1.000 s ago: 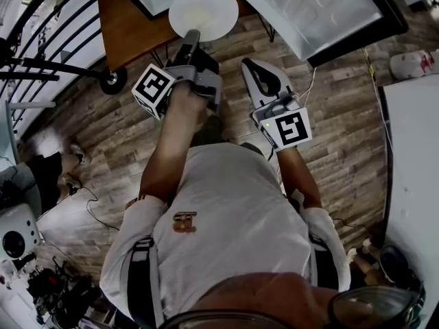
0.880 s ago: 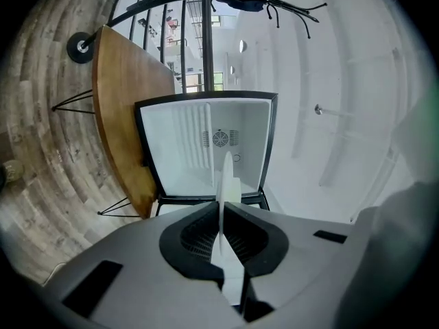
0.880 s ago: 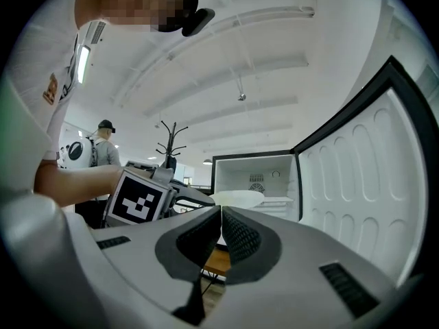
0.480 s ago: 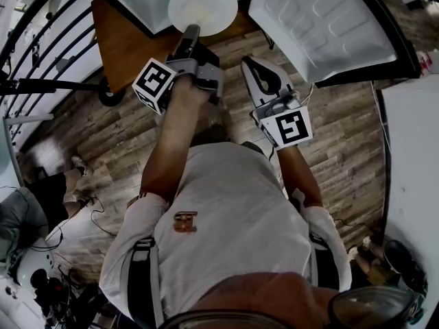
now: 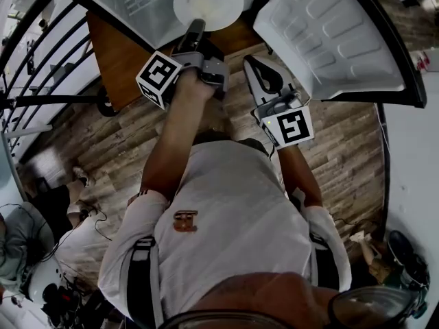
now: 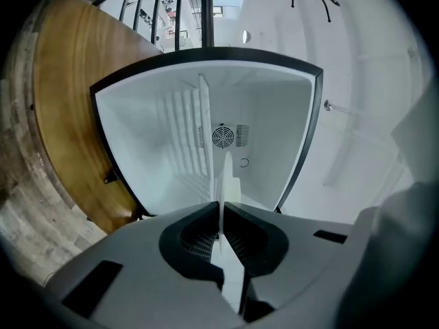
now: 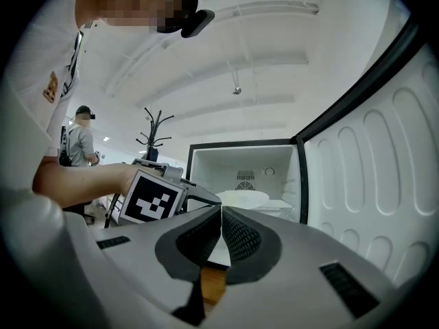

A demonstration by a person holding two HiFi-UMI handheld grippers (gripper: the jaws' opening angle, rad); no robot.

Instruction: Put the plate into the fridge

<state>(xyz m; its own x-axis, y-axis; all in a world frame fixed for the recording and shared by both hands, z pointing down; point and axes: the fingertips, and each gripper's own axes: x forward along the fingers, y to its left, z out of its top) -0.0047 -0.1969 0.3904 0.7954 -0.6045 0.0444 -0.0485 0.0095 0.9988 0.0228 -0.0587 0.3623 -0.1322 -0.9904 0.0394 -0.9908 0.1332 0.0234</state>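
**Easing the plate into the open fridge**

The left gripper (image 6: 221,219) is clamped on the rim of the plate (image 6: 223,177). The plate juts straight out ahead of its jaws, right at the mouth of the fridge (image 6: 144,142). The right gripper (image 7: 221,214) is pressed closed on nothing, with the fridge door (image 7: 384,177) just off to the right of its jaws. To do this step well, I would hold the pinch firm, carry the plate flat, push straight ahead through the opening, and let go only once the plate rests inside
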